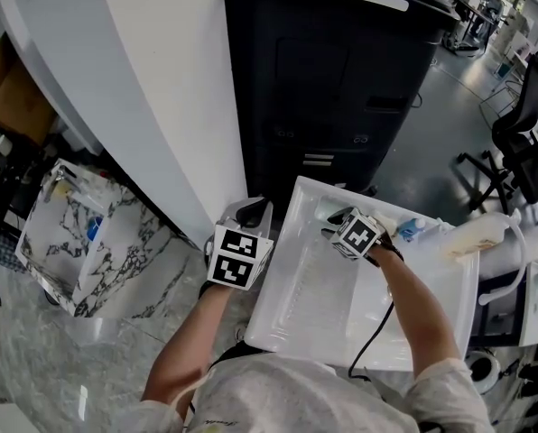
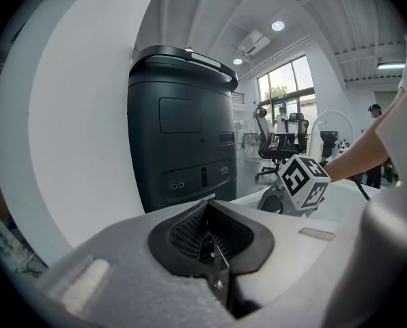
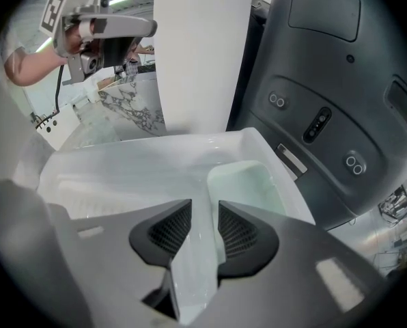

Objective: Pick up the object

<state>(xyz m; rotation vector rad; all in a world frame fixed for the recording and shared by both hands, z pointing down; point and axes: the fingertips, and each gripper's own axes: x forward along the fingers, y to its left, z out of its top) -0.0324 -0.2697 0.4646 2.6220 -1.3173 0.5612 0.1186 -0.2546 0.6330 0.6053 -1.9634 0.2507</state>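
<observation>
My right gripper (image 3: 205, 219) is down in the white tray (image 3: 121, 157). Its fingers (image 3: 171, 229) are roughly half open, straddling the near wall of the pale tub (image 3: 248, 183) toward the tray's far corner, not pinching it yet. My left gripper (image 2: 207, 236) is closed on nothing, just off the tray's left edge. My worry is that the thin, slick-looking wall could squirt out or tip the tub when I squeeze. The tray walls crowd that corner, so straight up looks like the only clean exit.
</observation>
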